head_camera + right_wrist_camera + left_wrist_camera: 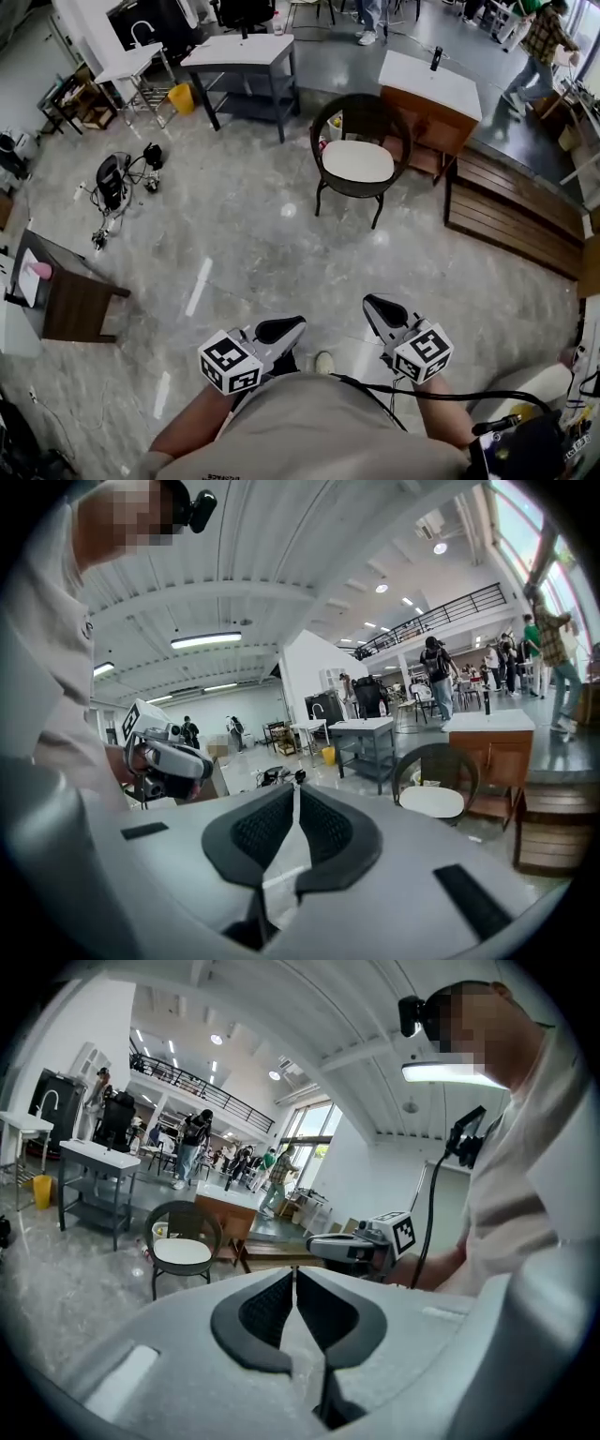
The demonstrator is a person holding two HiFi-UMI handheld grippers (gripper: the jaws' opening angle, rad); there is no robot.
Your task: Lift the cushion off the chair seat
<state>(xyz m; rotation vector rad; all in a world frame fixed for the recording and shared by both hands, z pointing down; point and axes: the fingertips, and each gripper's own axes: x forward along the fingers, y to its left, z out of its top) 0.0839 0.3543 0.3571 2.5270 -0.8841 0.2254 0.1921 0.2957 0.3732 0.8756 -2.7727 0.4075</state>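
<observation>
A white cushion (pixel 357 160) lies on the seat of a dark round-backed chair (pixel 360 118) across the floor, far ahead of me. The cushion (pixel 183 1252) and chair (pixel 184 1225) also show small in the left gripper view, and the cushion (pixel 431 802) on its chair (pixel 435 760) in the right gripper view. My left gripper (pixel 281 329) and right gripper (pixel 379 307) are held close to my body, well short of the chair. Both are shut with nothing between the pads. Each gripper appears in the other's view, the right gripper (pixel 330 1246) and the left gripper (pixel 202 762).
A wooden cabinet with a white top (pixel 430 82) stands right behind the chair, with wooden slats (pixel 511 213) to its right. A grey table (pixel 242 52) and a yellow bin (pixel 182 97) stand at the back. Cables and gear (pixel 114 183) lie at left, beside a dark side table (pixel 70 298).
</observation>
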